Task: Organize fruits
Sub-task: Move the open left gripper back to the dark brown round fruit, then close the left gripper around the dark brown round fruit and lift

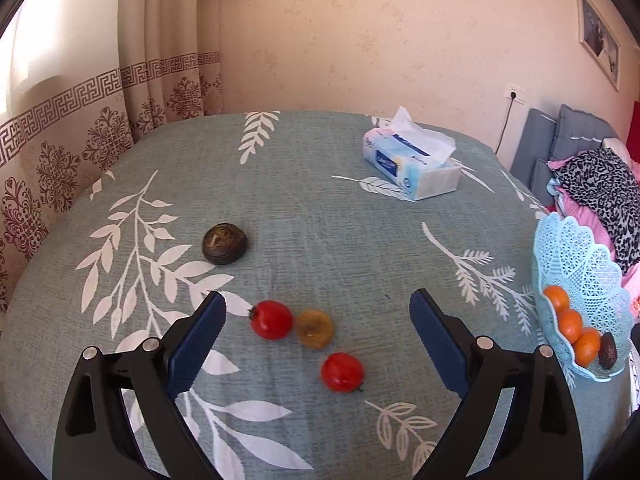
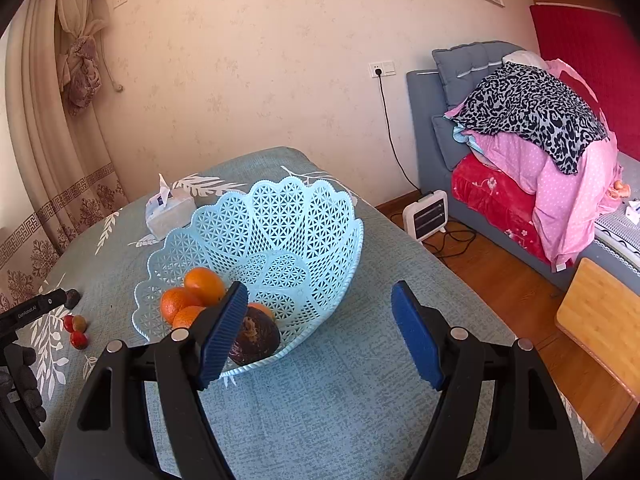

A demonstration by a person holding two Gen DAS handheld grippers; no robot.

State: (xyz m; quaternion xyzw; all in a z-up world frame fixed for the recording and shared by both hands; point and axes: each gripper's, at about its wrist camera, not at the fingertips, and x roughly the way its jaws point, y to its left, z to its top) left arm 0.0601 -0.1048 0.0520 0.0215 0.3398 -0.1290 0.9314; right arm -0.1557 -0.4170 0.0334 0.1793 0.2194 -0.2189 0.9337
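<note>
Left wrist view: the left gripper [image 1: 318,300], jaws spread and empty, hangs over two red fruits [image 1: 271,319], a yellow-brown fruit [image 1: 314,328] and a dark fruit [image 1: 224,243] on the tablecloth [image 1: 320,208]; the touching pair probably wants a centred, gentle pinch. A tissue box [image 1: 412,164] sits well apart.

Right wrist view: the right gripper [image 2: 318,292], spread, faces the blue basket [image 2: 280,216] holding oranges [image 2: 204,284] and a dark fruit [image 2: 256,340].

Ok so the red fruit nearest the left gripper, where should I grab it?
Take the nearer red fruit across its round middle, coming down from above with the open left gripper. Its stem points toward you on the right, and the yellowish fruit sits just behind, so close the fingers left and right.
</note>
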